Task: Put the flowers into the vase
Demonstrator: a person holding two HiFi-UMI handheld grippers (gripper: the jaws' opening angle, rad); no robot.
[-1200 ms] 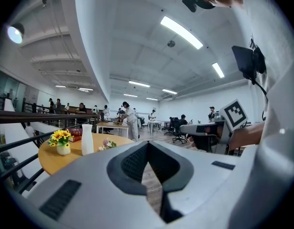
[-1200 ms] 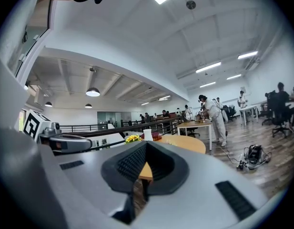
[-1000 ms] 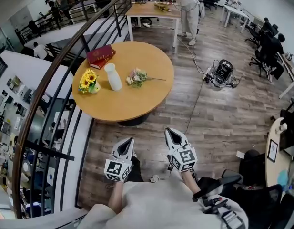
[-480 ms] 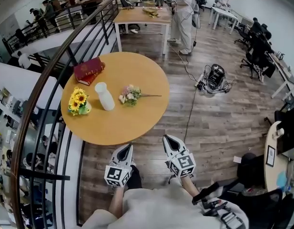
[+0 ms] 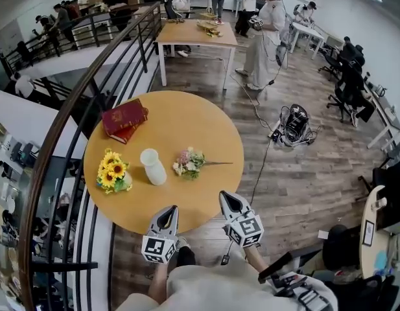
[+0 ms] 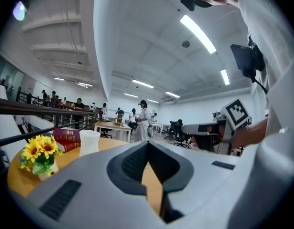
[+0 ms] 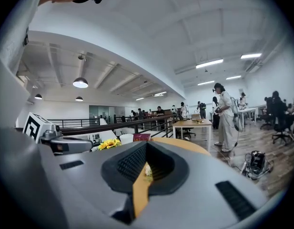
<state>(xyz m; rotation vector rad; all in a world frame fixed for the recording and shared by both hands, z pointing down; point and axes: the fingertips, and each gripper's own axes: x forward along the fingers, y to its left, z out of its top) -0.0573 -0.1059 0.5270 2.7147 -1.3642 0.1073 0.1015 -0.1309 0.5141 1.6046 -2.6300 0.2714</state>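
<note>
My left tongs are clenched, nothing in them. My right tongs are clenched empty too, apart from the flowers

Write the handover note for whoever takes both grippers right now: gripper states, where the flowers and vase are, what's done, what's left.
Left gripper: shut, empty. Right gripper: shut, empty. Both hang at the near edge of the round table, touching nothing.
White vase: upright near the table's middle, nothing in it.
Pink flower bunch: lying on its side just right of the vase, apart from it, stem pointing right.
Sunflowers stand left of the vase; red books lie behind it.
Done: nothing yet.
Left: open a gripper, probably take the pink bunch by its stem, and stand it in the vase.
</note>
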